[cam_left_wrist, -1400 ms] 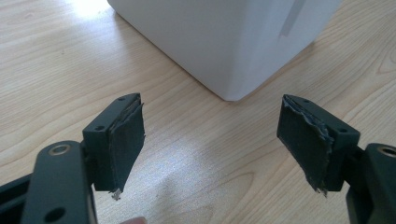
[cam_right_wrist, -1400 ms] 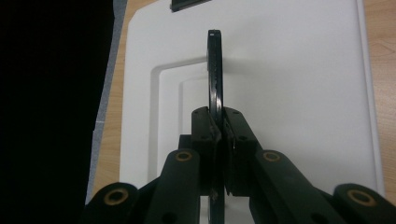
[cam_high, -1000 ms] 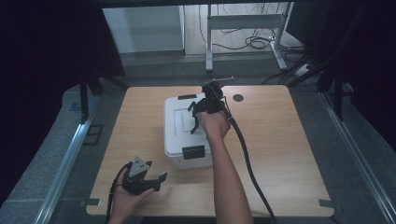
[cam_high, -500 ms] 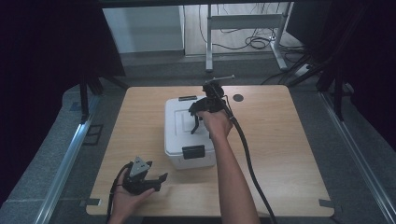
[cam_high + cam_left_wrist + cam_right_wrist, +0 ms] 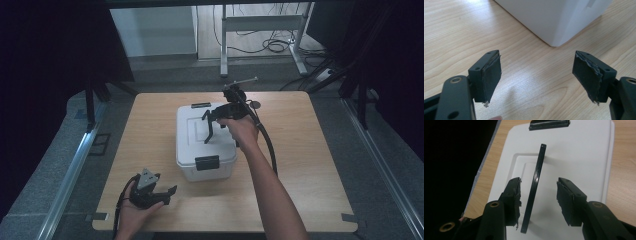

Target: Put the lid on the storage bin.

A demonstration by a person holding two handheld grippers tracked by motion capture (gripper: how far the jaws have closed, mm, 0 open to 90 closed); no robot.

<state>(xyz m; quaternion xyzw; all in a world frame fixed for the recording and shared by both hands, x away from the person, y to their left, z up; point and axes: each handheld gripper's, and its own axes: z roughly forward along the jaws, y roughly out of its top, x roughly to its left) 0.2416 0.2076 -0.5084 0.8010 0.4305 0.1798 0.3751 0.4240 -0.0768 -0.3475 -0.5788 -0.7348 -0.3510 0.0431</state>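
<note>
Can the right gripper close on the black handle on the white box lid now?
Probably yes: the right gripper is open, and the upright black handle of the white plastic box stands between its jaws, with nothing between.

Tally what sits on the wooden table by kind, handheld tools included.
White plastic lidded box with black handle and black latches: 1
Small dark round disc on the tabletop: 1
Black two-jaw tools: 2 (left tool, right tool)
Total: 4
</note>
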